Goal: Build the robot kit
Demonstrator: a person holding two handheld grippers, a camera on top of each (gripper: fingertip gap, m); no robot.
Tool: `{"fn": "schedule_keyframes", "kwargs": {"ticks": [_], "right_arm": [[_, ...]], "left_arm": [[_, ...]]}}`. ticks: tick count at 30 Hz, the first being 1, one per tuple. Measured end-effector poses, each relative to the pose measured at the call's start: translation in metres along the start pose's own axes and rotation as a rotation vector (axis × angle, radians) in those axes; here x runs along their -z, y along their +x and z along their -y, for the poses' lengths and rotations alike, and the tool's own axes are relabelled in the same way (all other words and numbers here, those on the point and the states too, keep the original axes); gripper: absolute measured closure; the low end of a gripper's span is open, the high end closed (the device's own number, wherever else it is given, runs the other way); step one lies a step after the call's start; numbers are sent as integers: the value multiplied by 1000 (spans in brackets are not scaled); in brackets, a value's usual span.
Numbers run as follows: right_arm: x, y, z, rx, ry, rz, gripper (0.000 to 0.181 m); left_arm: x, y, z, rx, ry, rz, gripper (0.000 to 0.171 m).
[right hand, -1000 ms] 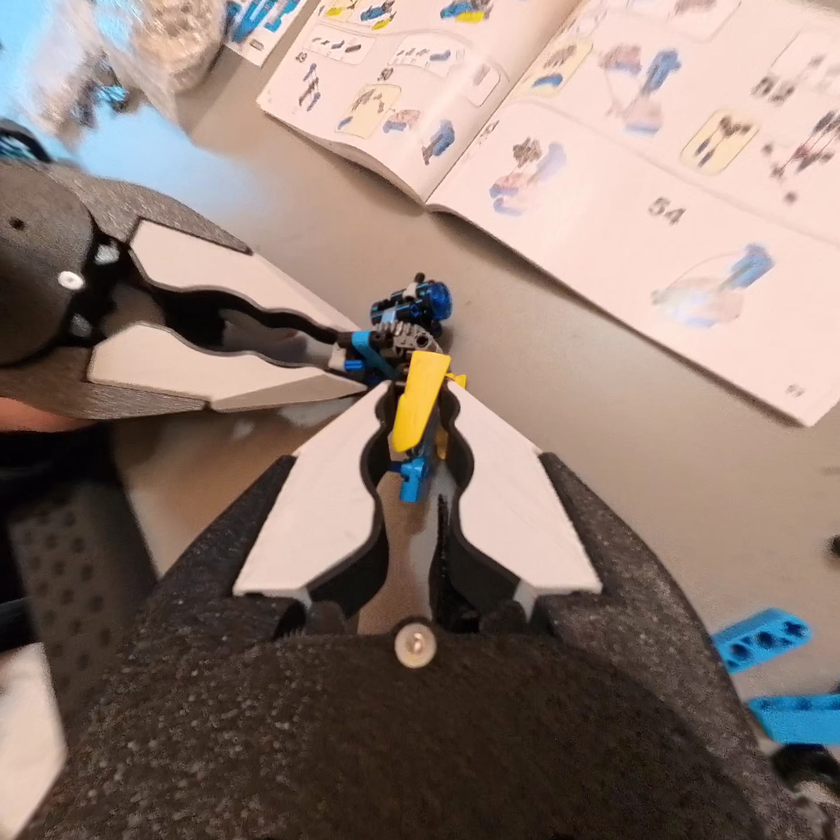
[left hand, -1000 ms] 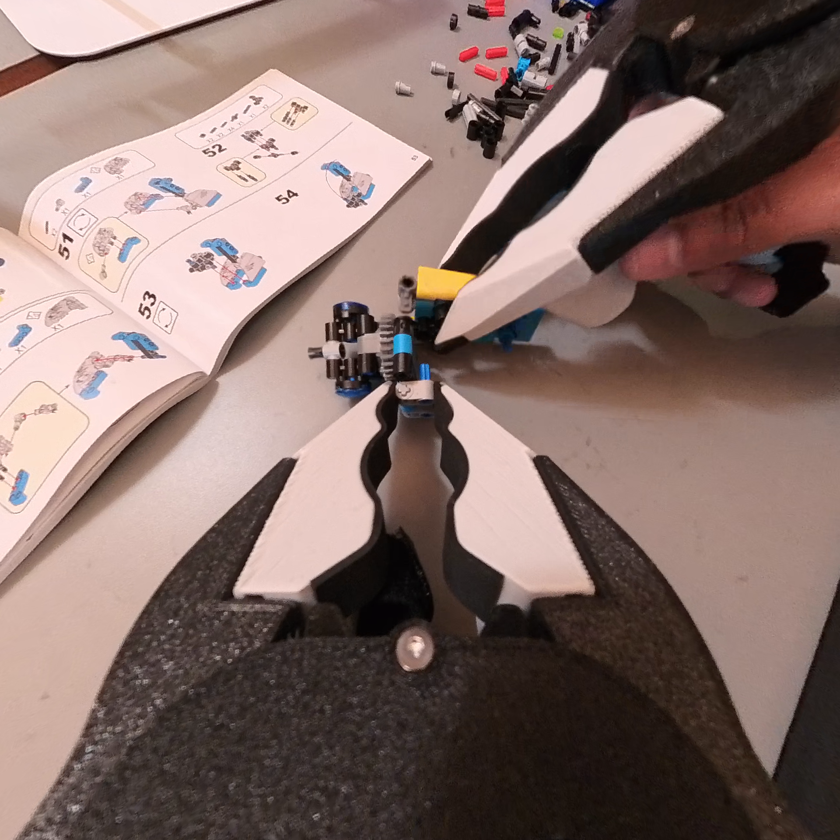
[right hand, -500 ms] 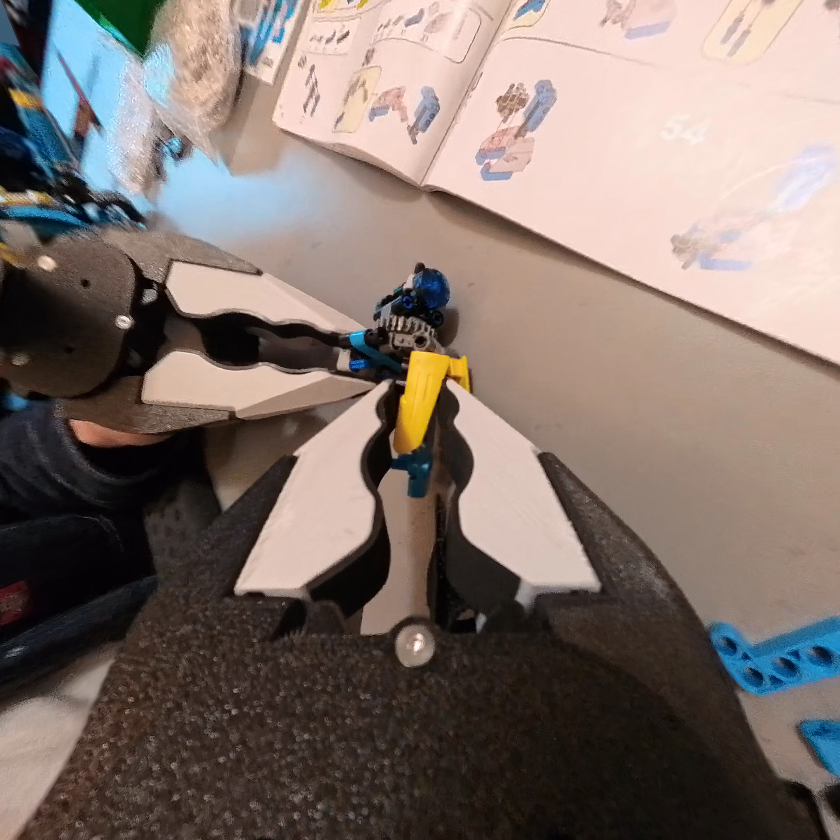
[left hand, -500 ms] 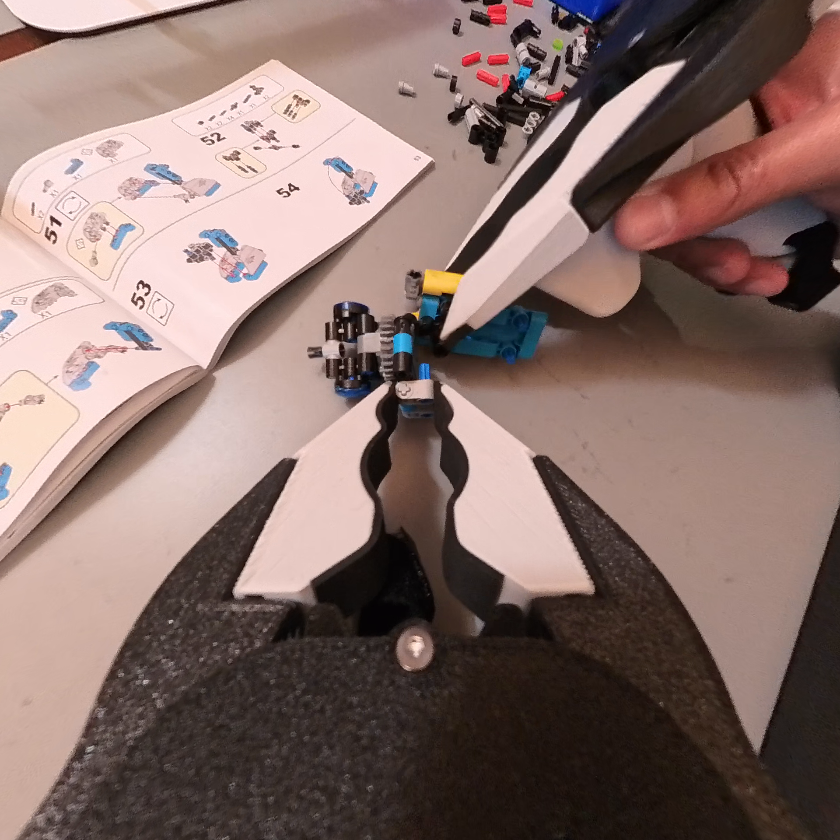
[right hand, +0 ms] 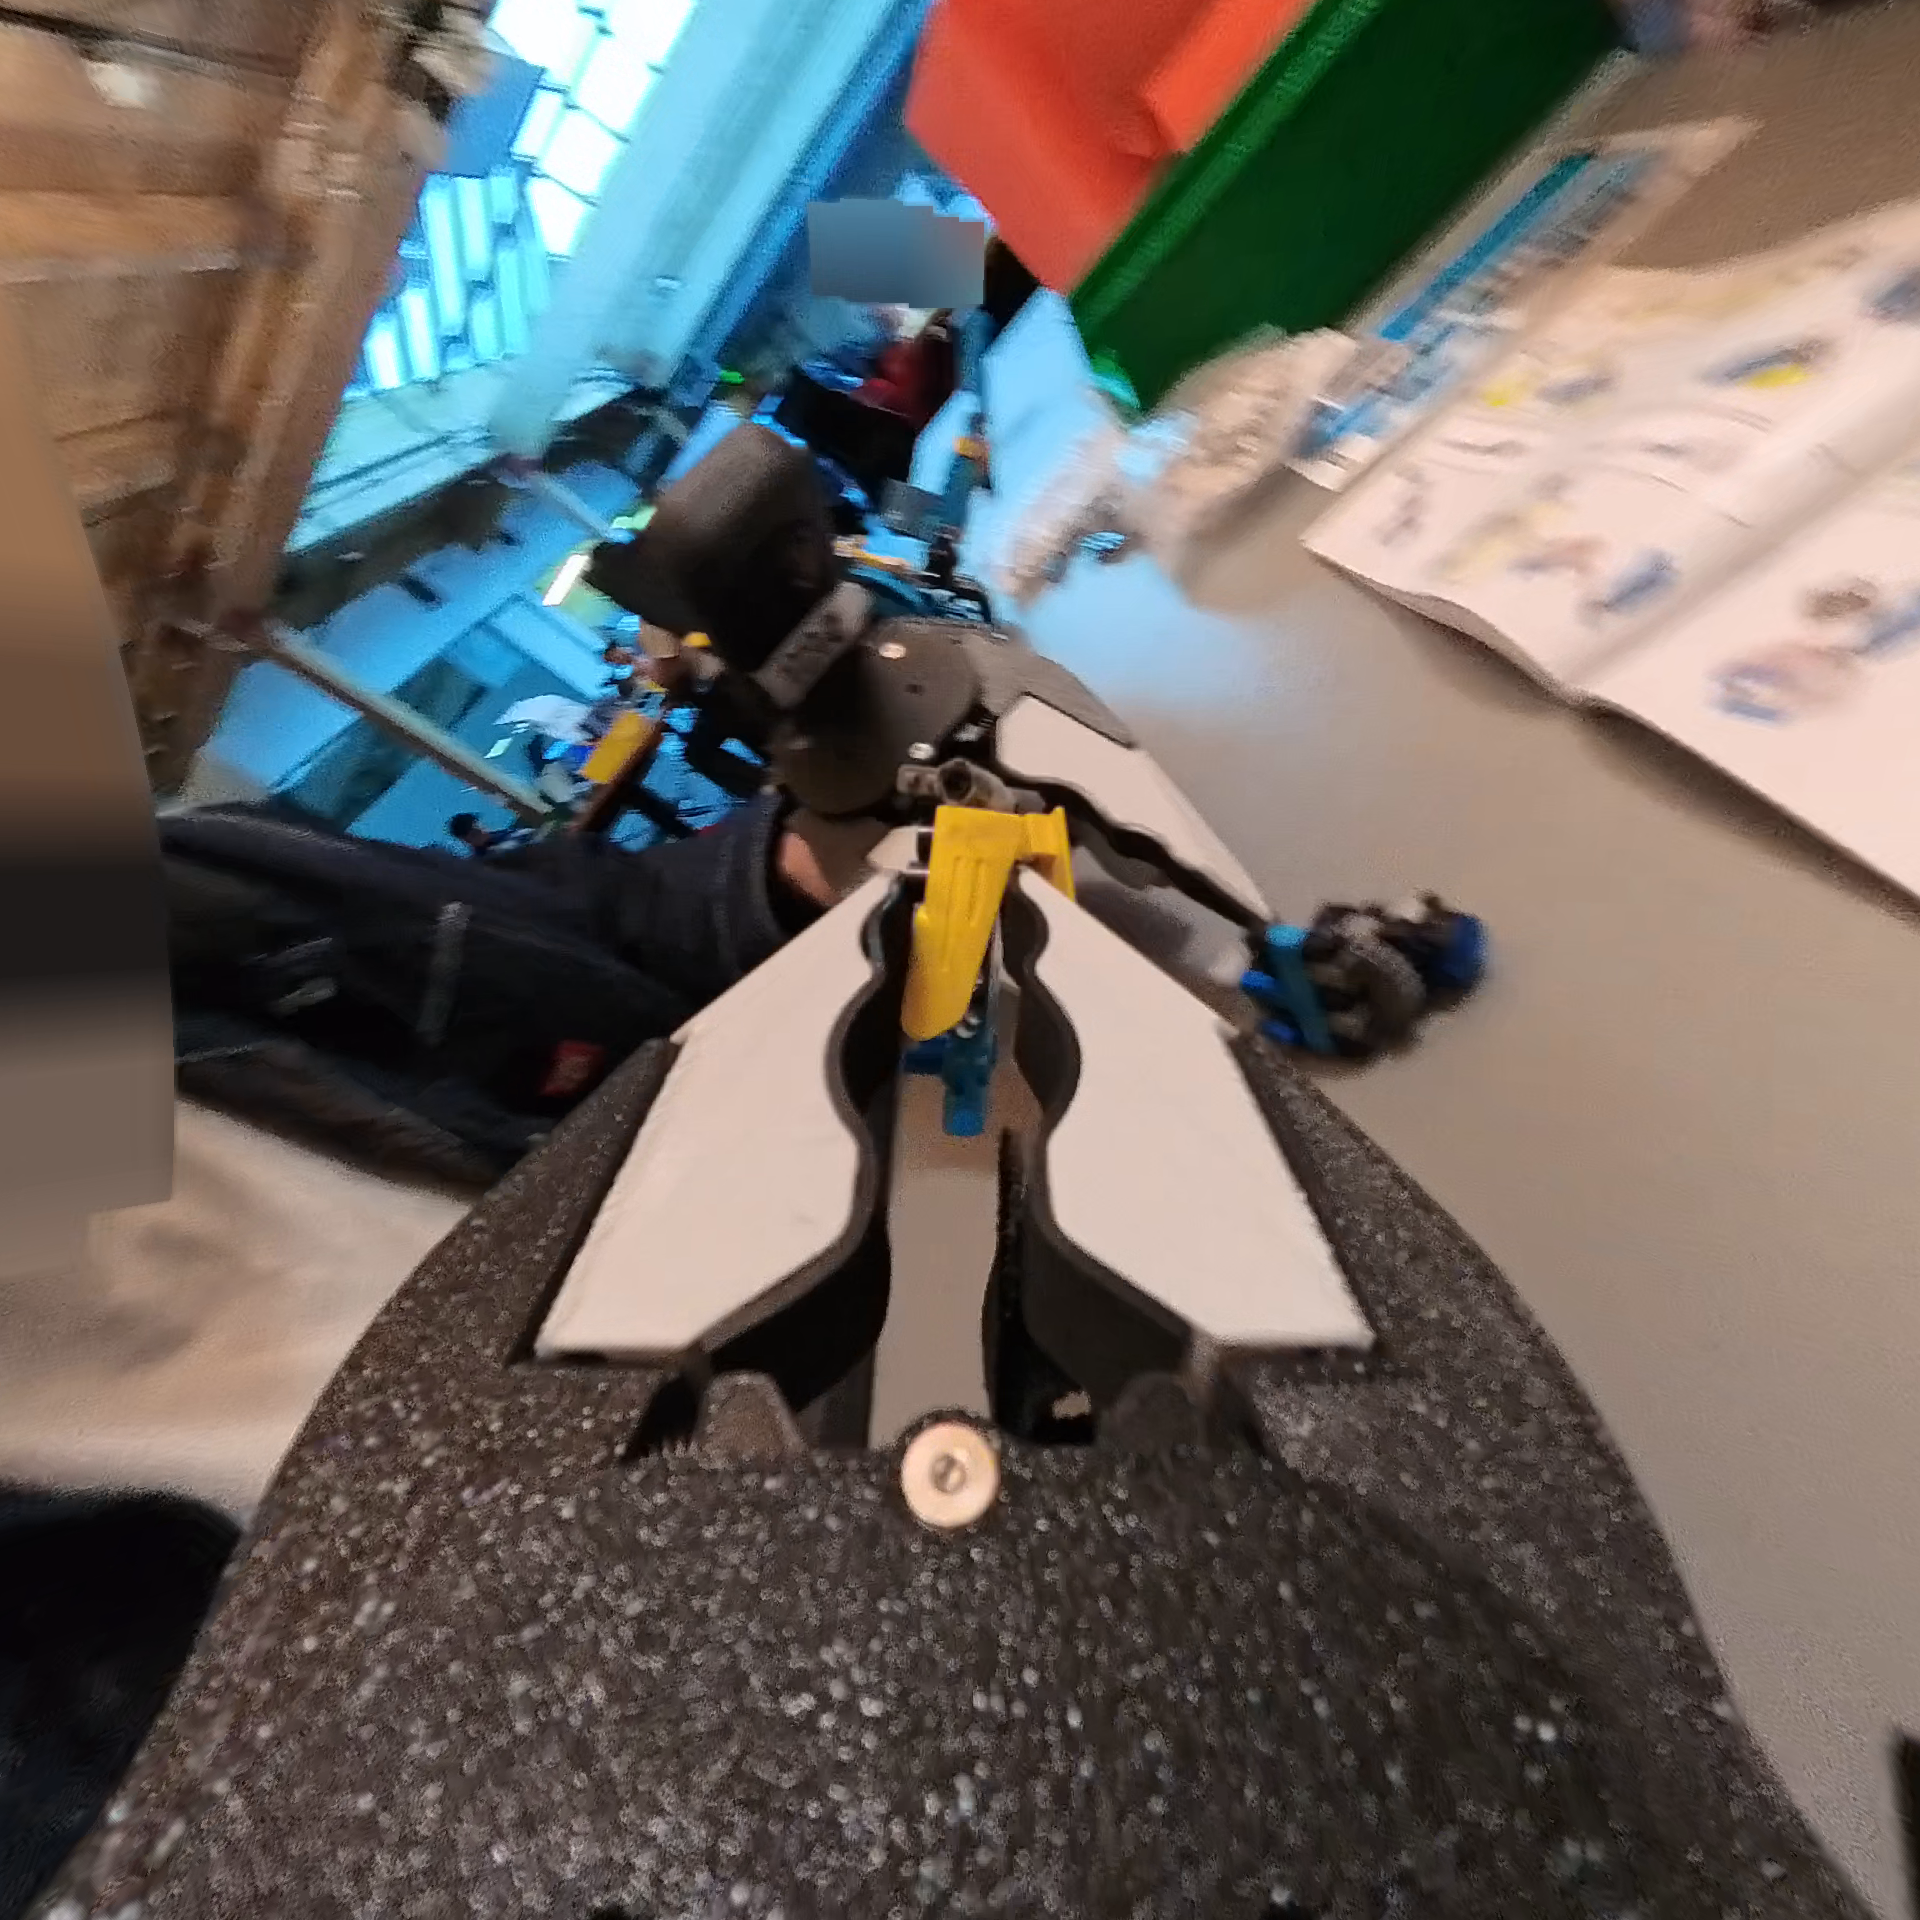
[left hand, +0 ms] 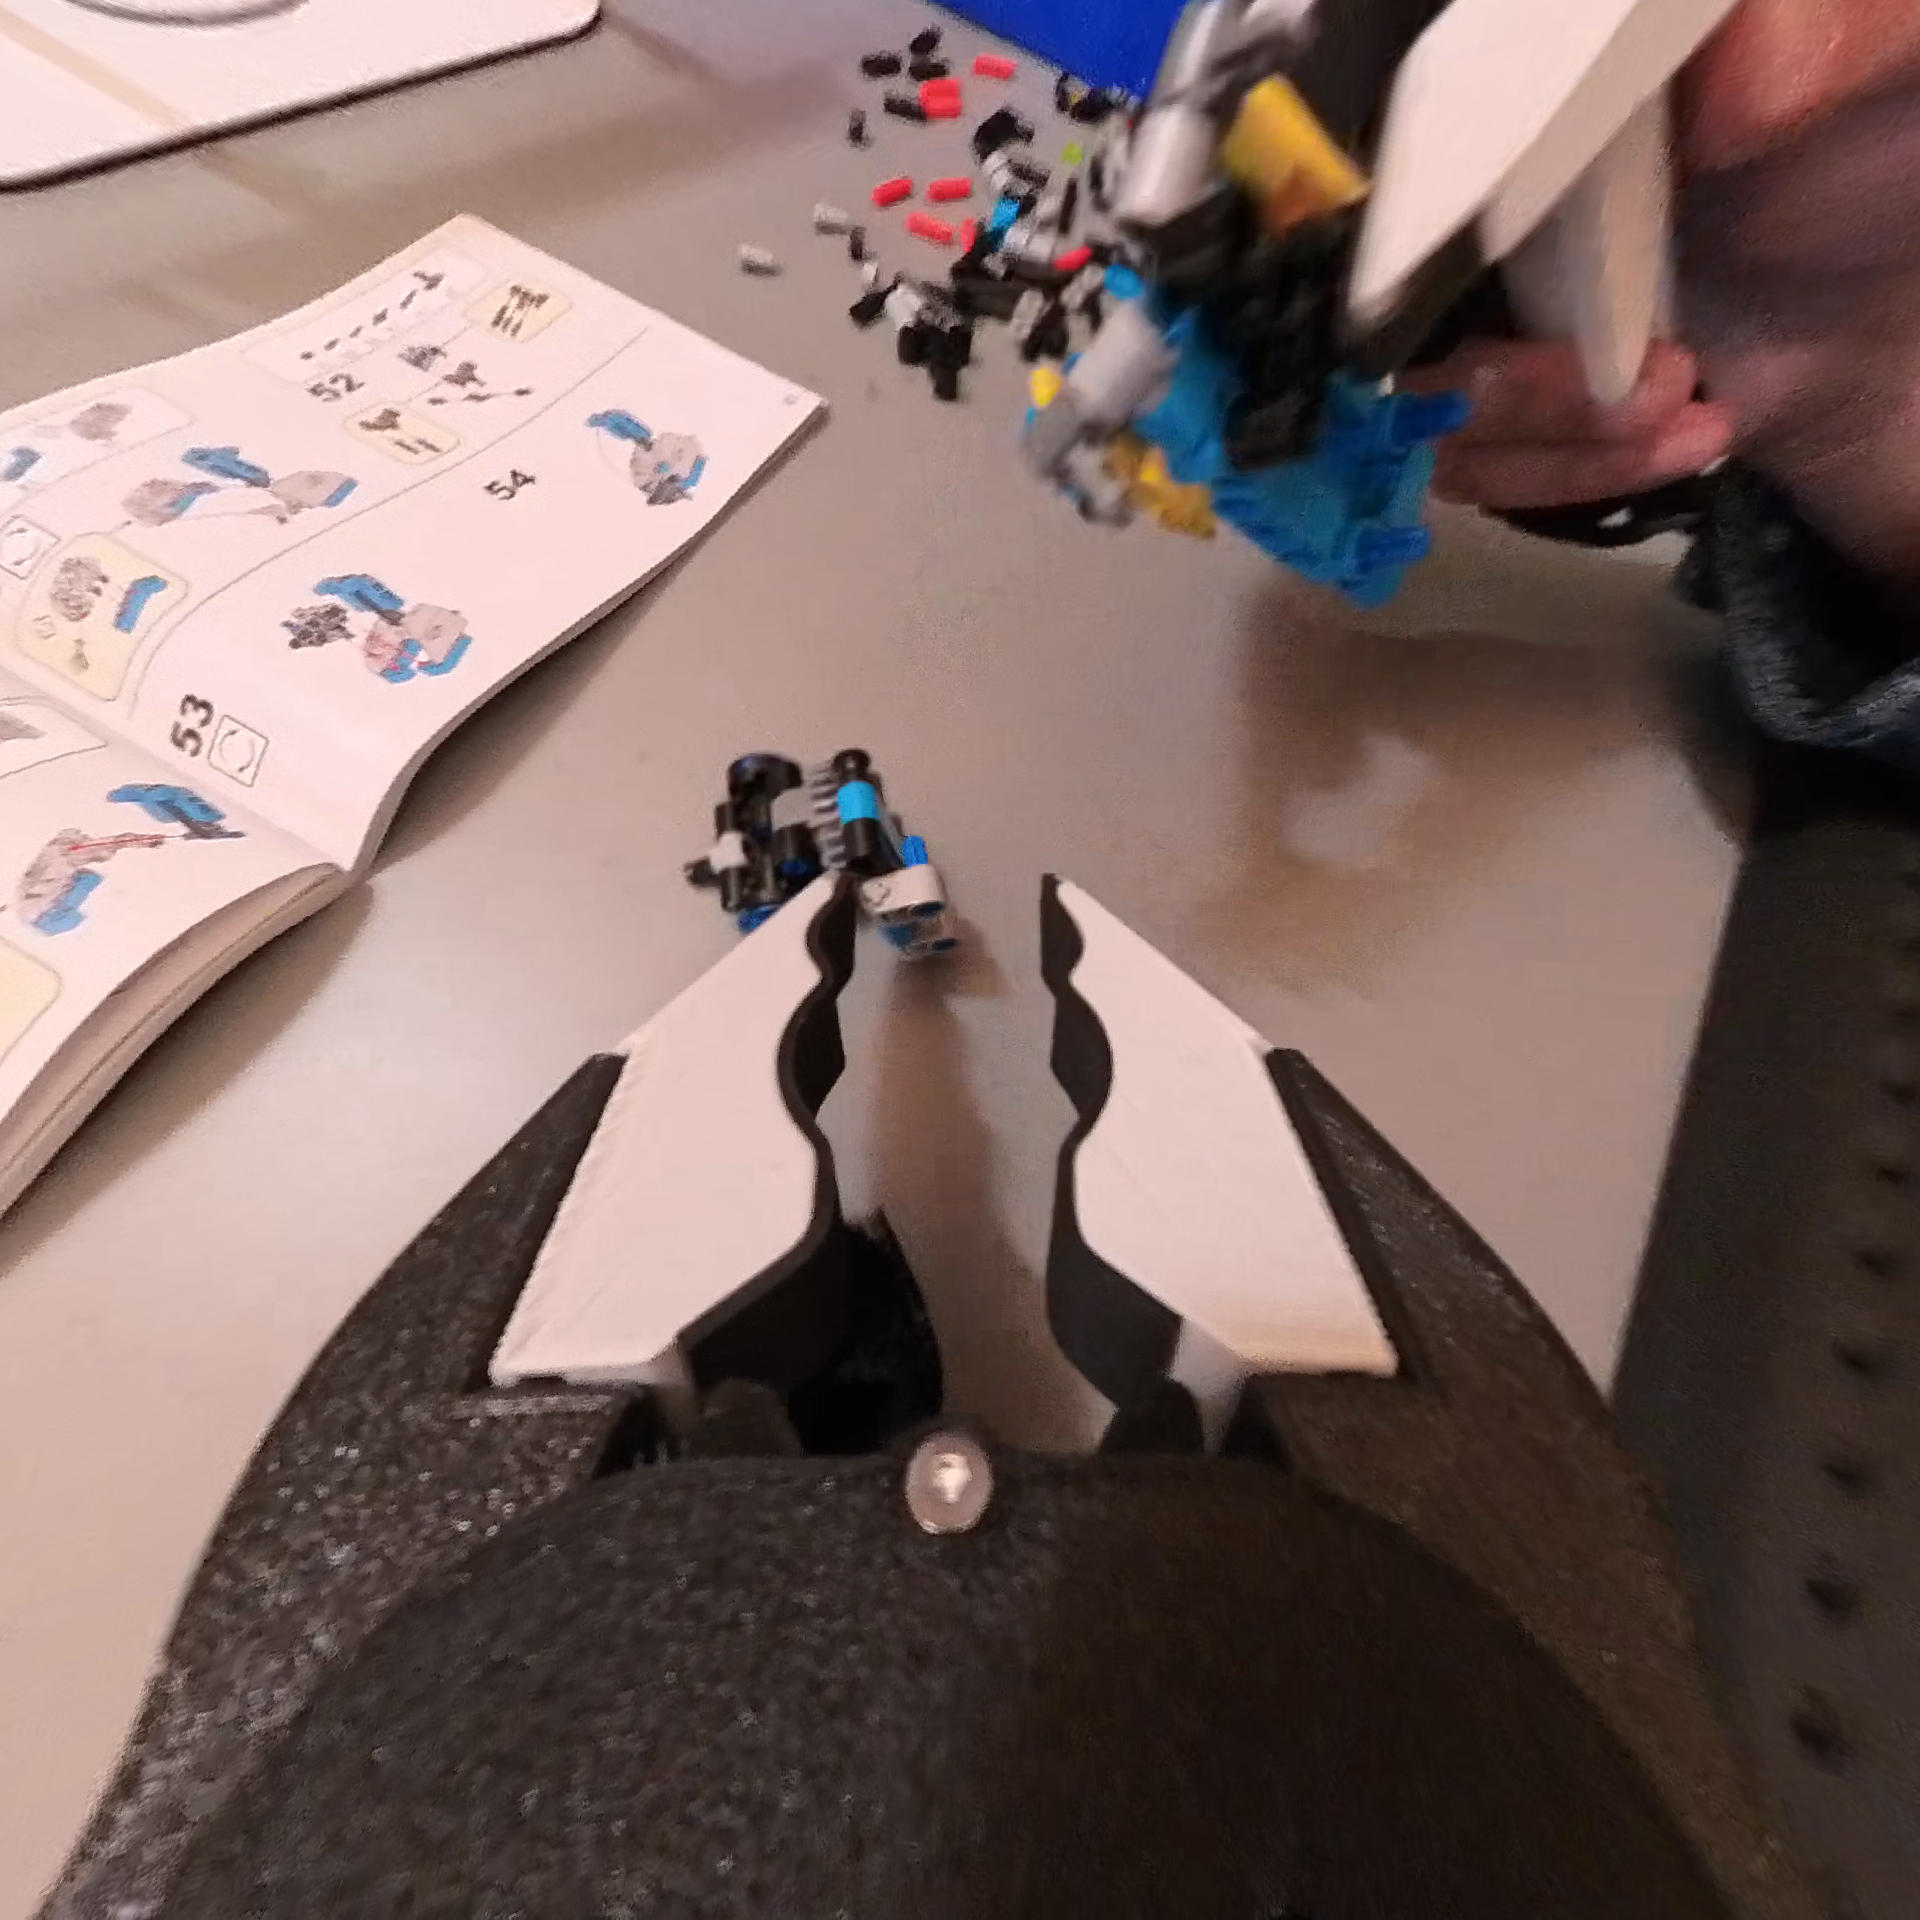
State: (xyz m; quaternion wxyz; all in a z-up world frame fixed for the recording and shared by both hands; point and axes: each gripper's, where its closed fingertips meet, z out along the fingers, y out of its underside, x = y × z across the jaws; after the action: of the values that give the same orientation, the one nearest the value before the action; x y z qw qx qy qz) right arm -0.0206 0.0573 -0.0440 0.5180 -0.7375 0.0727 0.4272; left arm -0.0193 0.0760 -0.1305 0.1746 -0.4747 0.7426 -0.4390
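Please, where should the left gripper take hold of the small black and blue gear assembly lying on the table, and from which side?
Probably at its near end, the light grey and blue connector, which juts out from the small gear assembly toward the open left gripper. Come in low along the grey table from the near side, centring the fingers first: the connector sits close to one fingertip. The gear and black pins look knobbly.

White-fingered gripper [right hand: 951,883]: yellow-blue brick model [right hand: 951,925]. Black-blue wheel assembly [left hand: 821,831]. Grey table [left hand: 1143,727].

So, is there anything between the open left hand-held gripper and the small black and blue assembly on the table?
Nothing visible: the assembly lies on the table at the tips of the left hand-held gripper, beside its left finger.
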Motion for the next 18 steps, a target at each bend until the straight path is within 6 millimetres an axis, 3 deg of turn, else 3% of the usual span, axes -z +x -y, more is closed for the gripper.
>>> {"fn": "schedule_keyframes", "kwargs": {"ticks": [2,5,7,9,12,18], "right_arm": [[-1,-21,3,26,17,113,165],[-2,-58,0,-68,11,390,165],[-6,-67,-2,-88,8,463,165],[-9,-76,-9,-100,-28,521,165],[-13,-81,-12,-96,-37,537,165],[-18,-67,-10,36,-12,363,166]], "left_arm": [[14,11,16,-27,86,-21,127],[49,38,56,-139,317,-106,127],[76,64,74,-164,463,-264,132],[92,76,81,-143,530,-372,136],[95,83,78,-130,527,-454,147],[90,70,75,-69,489,-444,150]]}}
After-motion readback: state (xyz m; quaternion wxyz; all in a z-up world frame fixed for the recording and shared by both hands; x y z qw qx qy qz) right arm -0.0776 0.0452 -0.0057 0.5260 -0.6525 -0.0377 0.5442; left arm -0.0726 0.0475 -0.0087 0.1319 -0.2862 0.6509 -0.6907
